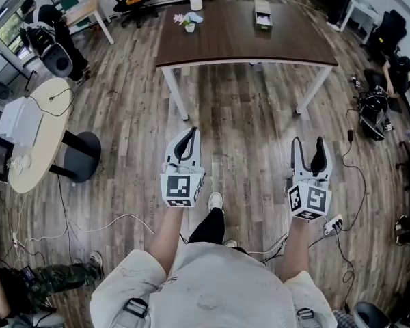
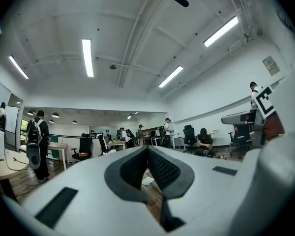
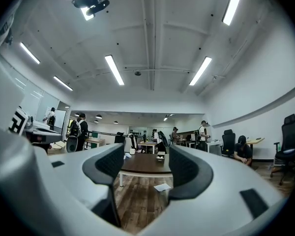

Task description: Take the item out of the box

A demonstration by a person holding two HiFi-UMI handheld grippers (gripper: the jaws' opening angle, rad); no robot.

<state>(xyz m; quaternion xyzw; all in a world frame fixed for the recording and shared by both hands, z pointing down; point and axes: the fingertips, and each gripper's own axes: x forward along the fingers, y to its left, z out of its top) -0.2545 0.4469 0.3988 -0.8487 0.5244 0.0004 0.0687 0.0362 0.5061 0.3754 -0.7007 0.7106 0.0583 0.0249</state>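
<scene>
Box point(image 1: 262, 14) on brown table point(image 1: 246, 43) | white cup point(image 1: 196, 3), flowers point(image 1: 188, 22) at left

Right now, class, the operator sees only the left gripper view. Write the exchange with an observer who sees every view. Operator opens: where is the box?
Observer: The box sits on the brown table, right of its middle.
Operator: Is the right gripper ready?
Observer: The right gripper has its jaws apart, nothing between them.
Operator: Anything else on the table?
Observer: A white cup and a small flower pot, left of the box.
</scene>
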